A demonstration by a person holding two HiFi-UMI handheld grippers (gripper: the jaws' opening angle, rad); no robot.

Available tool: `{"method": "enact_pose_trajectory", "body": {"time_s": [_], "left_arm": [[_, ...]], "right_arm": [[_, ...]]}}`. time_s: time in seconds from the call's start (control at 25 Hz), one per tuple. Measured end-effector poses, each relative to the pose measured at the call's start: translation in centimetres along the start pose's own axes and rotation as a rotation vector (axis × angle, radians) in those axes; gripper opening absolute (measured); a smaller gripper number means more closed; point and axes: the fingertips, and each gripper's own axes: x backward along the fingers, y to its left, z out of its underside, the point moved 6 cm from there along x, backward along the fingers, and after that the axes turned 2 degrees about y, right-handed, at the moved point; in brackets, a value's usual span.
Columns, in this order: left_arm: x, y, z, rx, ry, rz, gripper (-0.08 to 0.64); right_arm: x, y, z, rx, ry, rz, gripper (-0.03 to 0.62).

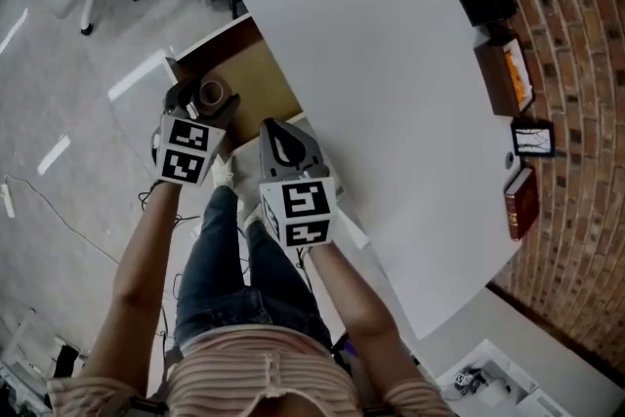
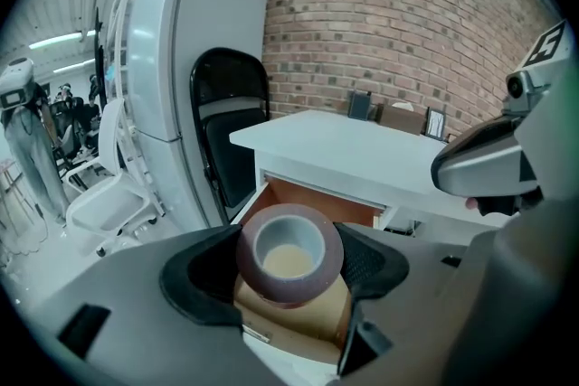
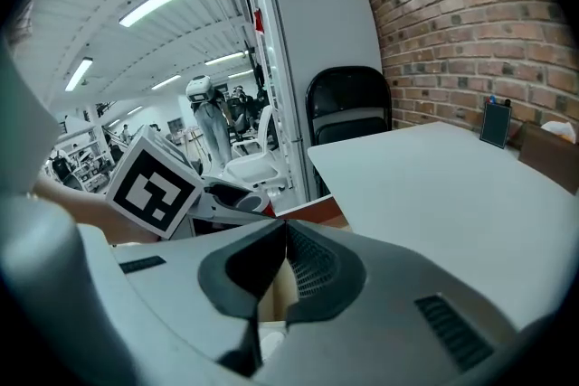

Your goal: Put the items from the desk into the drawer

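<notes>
left tongs (image 2: 291, 271) cover part of the open drawer (image 1: 259, 78), clasping the tape roll (image 1: 212, 94) just above it — right tongs (image 3: 284, 240), pressed together and empty, hover beside the drawer, at the surface (image 1: 391, 93) edge.

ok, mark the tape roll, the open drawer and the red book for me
tape roll (image 2: 289, 294): left gripper view, lower brown outer wall.
drawer (image 1: 252, 81): head view, bare tan floor.
red book (image 1: 520, 202): head view, middle of the cover.
</notes>
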Motion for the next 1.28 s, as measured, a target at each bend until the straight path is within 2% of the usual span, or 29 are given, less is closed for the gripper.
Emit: {"method": "enact_pose_trajectory", "body": {"time_s": [0.2, 0.44, 0.88, 1.28], "left_arm": [[-3.1, 1.7, 0.5, -0.035, 0.013, 0.029, 0.316], [-6.4, 2.9, 0.7, -0.06, 0.018, 0.079, 0.316], [-12.0, 3.2, 2.6, -0.07, 0.026, 0.124, 0.316], [-15.7, 2.4, 3.4, -0.116, 0.022, 0.156, 0.316]], "right_arm": [[-3.5, 0.0, 1.0, 0.002, 0.067, 0.021, 0.018], [-6.3, 0.2, 0.3, 0.022, 0.096, 0.031, 0.018], [-10.0, -0.6, 4.4, 0.008, 0.254, 0.089, 0.018], [-11.8, -1.4, 6.2, -0.017, 0.275, 0.139, 0.018]]}}
